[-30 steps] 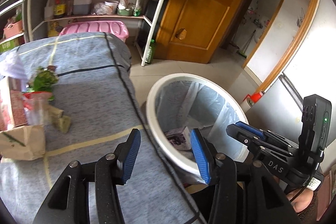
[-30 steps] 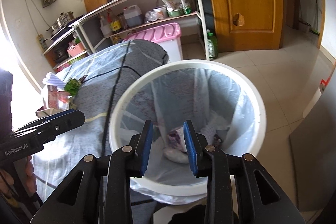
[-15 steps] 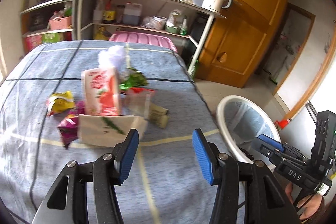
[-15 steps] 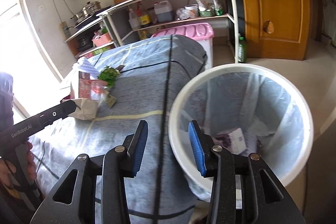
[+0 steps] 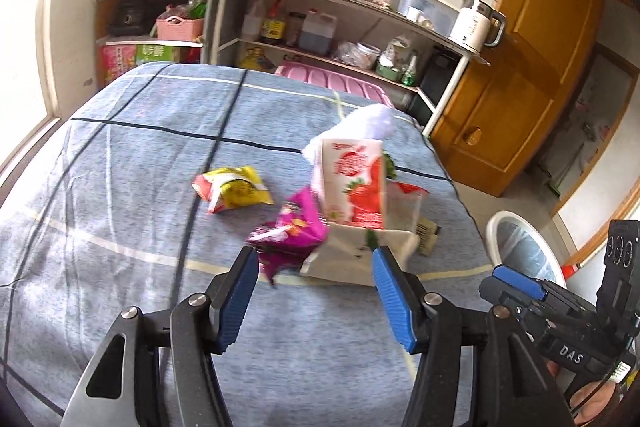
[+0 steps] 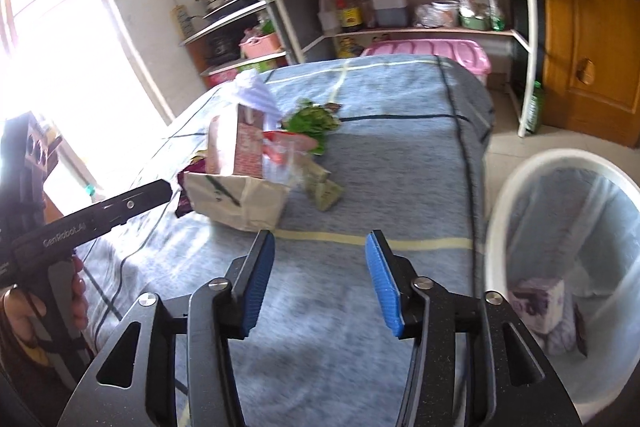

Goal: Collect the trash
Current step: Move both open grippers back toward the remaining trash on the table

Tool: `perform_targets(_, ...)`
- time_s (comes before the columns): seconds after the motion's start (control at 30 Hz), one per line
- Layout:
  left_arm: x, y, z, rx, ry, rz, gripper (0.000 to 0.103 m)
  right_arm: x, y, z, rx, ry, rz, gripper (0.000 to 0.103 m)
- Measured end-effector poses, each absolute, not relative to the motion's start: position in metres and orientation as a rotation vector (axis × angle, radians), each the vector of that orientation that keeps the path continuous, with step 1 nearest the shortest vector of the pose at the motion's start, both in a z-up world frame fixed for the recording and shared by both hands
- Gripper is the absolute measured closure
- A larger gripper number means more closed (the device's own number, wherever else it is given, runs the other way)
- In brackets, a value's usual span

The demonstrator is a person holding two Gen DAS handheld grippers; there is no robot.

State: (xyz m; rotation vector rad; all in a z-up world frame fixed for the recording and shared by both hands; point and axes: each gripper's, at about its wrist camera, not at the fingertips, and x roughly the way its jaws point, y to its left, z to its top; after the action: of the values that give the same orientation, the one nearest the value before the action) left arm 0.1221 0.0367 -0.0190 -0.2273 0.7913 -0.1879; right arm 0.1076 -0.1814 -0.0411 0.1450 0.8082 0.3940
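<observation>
Trash lies on the blue-grey cloth of the table: a yellow snack bag, a purple wrapper, a red-and-white strawberry carton with white tissue on top, a beige paper bag, green leaves and a small olive packet. My left gripper is open and empty, just short of the purple wrapper and paper bag. My right gripper is open and empty over the table's near part, short of the paper bag. The white lined trash bin stands right of the table and holds a purple pack.
Metal shelves with bottles, pots and a kettle stand behind the table. A pink storage box sits under them. A wooden door is at the right. A green bottle stands on the floor by the shelf leg.
Both grippers have swung left from the bin towards the trash pile on the table. The right gripper has opened wider. The left gripper now faces the purple wrapper and paper bag.
</observation>
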Motion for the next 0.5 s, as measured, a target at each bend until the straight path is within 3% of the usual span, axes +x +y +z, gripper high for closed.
perform_targets(0.5, 0.154, 0.077, -0.036, -0.279, 0.841, -0.206, 0.043, 0.146, -0.132, -0.040, 0.016, 0.784, 0.523, 0.052)
